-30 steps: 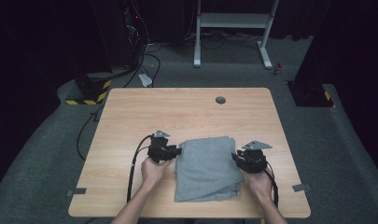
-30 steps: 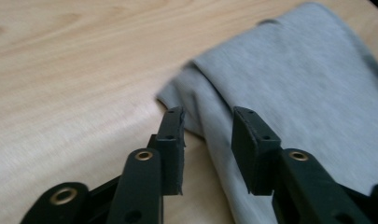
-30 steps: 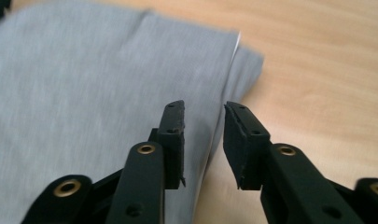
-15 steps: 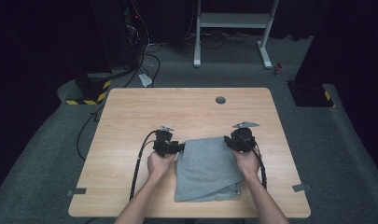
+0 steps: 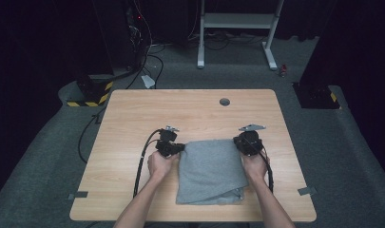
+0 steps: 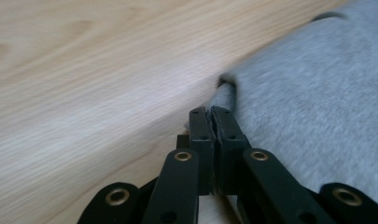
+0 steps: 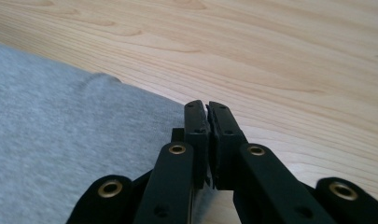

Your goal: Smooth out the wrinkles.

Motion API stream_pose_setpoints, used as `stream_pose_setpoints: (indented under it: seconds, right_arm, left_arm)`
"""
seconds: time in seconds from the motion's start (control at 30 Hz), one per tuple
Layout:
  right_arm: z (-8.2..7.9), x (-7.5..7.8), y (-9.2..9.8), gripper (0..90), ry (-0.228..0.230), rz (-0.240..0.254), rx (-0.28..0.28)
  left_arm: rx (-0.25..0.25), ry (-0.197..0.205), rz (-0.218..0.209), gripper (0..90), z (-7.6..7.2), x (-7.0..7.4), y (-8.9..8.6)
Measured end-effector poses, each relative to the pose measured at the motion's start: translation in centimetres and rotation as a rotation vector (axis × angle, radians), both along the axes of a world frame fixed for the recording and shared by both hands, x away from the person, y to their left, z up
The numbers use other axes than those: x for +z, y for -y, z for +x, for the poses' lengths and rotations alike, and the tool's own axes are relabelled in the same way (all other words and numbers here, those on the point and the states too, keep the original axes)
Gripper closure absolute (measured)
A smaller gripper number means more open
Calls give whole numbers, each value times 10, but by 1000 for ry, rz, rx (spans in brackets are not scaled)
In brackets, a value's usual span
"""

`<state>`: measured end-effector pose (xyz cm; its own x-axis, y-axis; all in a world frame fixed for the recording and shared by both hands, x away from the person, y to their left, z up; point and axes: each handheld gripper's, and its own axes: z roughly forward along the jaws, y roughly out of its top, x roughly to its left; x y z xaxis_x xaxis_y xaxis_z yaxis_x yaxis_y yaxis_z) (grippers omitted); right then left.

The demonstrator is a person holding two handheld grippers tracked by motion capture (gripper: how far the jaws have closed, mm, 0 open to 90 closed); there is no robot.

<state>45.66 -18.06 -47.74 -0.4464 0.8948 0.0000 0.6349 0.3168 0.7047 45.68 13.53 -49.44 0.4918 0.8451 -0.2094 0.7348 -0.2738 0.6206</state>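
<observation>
Left gripper view puts the left gripper (image 6: 213,122) at the near-left top corner of the grey cloth (image 6: 312,93). Its jaws have just been closing and now stand pressed together, with a thin edge of the fabric apparently caught between the pads. The right gripper (image 7: 208,119) mirrors it at the cloth's other top corner. Its jaws have also just closed flat against each other at the hem, though whether fabric actually sits between them is hard to tell.

From the high view, the folded cloth (image 5: 210,168) lies on the wooden table (image 5: 133,118) near the person's edge, between the two hands. The left gripper (image 5: 173,148) and right gripper (image 5: 243,142) touch its far corners.

The step in hand looks like taking both far corners for a fold. To do it well, each pinch should hold every layer at its corner, not just the top one. Both hands should then rise together and level, keeping the far edge taut. That way the cloth travels as one sheet and lands square on the near edge without dragging the bottom layer askew.
</observation>
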Motion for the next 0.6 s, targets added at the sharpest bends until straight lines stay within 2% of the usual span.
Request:
stream_pose_setpoints:
  seconds: [0.07, 0.17, 0.23, 0.27, 0.33, 0.4, 0.47, 0.53, 0.6]
  right_arm:
    - [-3, 2, 5, 871, 20, -24, -5]
    - [-7, -1, 13, 871, 46, -21, -14]
    - [-7, -6, 12, 858, 14, -22, -3]
    - [-8, -8, 10, 799, 8, -9, 1]
    - [-11, -5, 8, 686, 17, 13, -5]
    - [-20, 1, 6, 638, 50, 24, 8]
    - [-32, 6, 6, 606, 73, 33, 35]
    - [-47, 8, 4, 587, 70, 36, 71]
    - [-60, 4, 4, 564, 56, 27, 105]
  left_arm:
    - [8, 9, 10, 877, -1, 5, -7]
    - [15, 12, -5, 876, -1, 10, -10]
    - [4, 7, -26, 868, 0, 11, -7]
    - [-3, 13, -33, 840, -1, 11, -5]
    - [-20, 52, -41, 744, -5, 14, -1]
    - [-32, 84, -49, 635, -13, 18, 2]
    - [-55, 120, -80, 573, -27, 20, 2]
    - [-96, 135, -103, 534, -43, 18, 5]
    - [-133, 149, -90, 514, -60, 14, 10]
